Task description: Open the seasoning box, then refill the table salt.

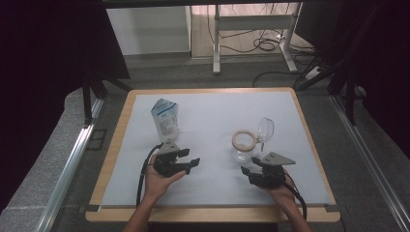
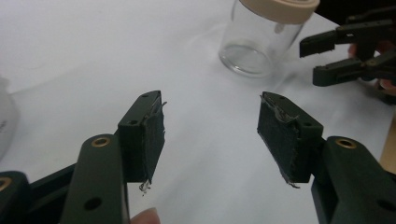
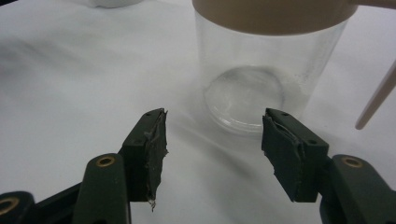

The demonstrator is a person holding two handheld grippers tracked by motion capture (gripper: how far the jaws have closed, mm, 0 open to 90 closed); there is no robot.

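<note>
A clear glass jar [image 1: 243, 145] with a beige rim stands right of the table's middle, its clear hinged lid [image 1: 265, 129] swung up and open. A blue-and-white pouch [image 1: 166, 118] stands upright left of middle. My left gripper [image 1: 192, 157] sits near the pouch's base, pointing right toward the jar, open and empty. In the left gripper view its jaws [image 2: 210, 135] stand wide apart, with the jar [image 2: 261, 42] farther off. My right gripper [image 1: 247, 167] is just in front of the jar, open. In the right gripper view the jar [image 3: 261, 70] stands just beyond the open jaws [image 3: 215, 149].
A white mat [image 1: 212, 111] covers the wooden table [image 1: 112, 159], with bare room across the back and between the two hands. In the left gripper view, the right gripper [image 2: 317, 58] shows beside the jar. A beige lid arm [image 3: 378, 98] slants down at the jar's right.
</note>
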